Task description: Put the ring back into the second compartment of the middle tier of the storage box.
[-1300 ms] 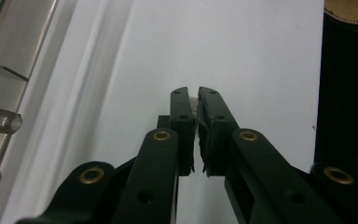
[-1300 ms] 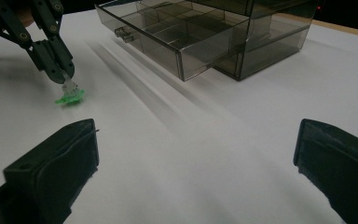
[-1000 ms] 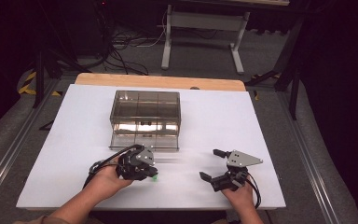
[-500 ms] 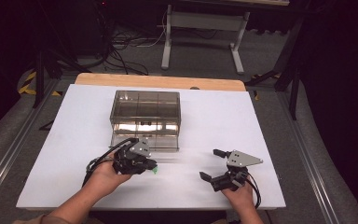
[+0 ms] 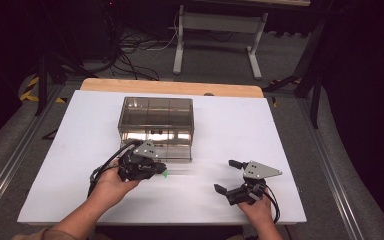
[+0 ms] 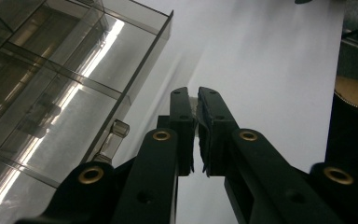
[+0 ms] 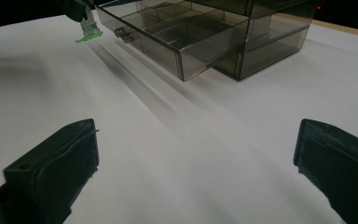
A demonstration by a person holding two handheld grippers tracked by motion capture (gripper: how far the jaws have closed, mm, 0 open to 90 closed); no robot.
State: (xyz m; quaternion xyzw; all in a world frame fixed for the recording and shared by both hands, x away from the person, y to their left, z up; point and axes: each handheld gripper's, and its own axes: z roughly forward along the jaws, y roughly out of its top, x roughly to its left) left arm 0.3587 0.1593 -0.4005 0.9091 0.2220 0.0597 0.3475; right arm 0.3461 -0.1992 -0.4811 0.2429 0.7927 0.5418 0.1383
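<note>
A smoky clear drawer box (image 5: 156, 111) stands mid-table with its bottom drawer (image 5: 172, 152) pulled out toward me. My left gripper (image 5: 159, 171) hovers just in front of that drawer, shut on a small green piece (image 5: 165, 174). In the left gripper view the jaws (image 6: 195, 93) pinch a thin pale sliver (image 6: 195, 106) beside the drawer (image 6: 51, 93) and its handle (image 6: 114, 130). My right gripper (image 5: 226, 176) rests open near the front right. Between its wide jaws (image 7: 196, 158) lies bare table, and the green piece (image 7: 89, 33) and the open drawer (image 7: 168, 42) show beyond.
The white tabletop (image 5: 280, 135) spreads around the box, with a wooden strip (image 5: 170, 87) along its far edge. Metal rails run down both sides. A desk frame (image 5: 215, 30) and loose cables (image 5: 130, 45) lie on the floor behind.
My left gripper has drifted a little away from me, toward the drawer front, still holding the green piece. The right gripper has not moved.
</note>
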